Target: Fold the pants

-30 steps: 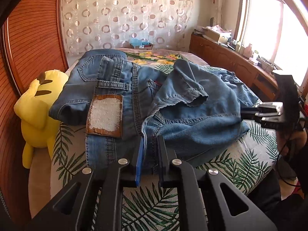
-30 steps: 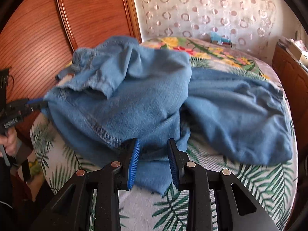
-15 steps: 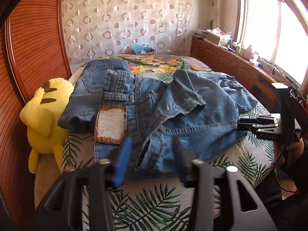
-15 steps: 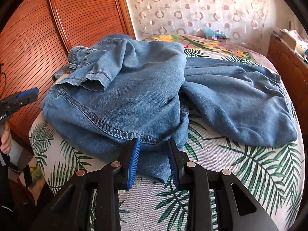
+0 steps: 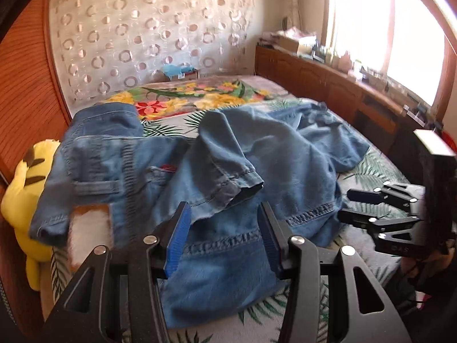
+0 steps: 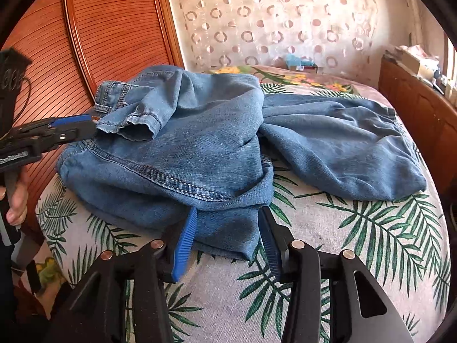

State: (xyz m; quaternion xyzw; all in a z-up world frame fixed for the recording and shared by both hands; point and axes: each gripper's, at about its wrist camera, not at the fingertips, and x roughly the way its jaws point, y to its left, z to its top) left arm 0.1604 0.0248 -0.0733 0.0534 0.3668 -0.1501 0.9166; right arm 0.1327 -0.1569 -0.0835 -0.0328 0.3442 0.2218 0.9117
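Note:
Crumpled blue jeans [image 5: 285, 171] lie on the leaf-print bed cover [image 5: 365, 254], with a leg folded over the waistband and its brown-edged patch [image 5: 88, 228]. My left gripper [image 5: 224, 228] hovers over the near edge of the denim. Its jaws are opening, and the cloth lies under them, untouched by the pads. In the right wrist view the jeans [image 6: 185, 148] form a heap, with the other leg stretched to the right. My right gripper [image 6: 227, 228] straddles the near hem. Its jaws are opening, their pads just off the cloth. Each gripper shows in the other's view: the right gripper [image 5: 347, 204] and the left gripper [image 6: 91, 125].
A yellow plush toy [image 5: 20, 194] sits between the bed and the ribbed wooden panel [image 6: 114, 28] on the left. A wooden cabinet [image 5: 328, 85] with clutter runs under the window on the right. A person's hand [image 6: 17, 200] holds the left gripper's handle.
My left gripper let go of the jeans' edge, opened and shifted right along the near side. My right gripper widened its jaws over the hem. The heap has settled lower on the bed.

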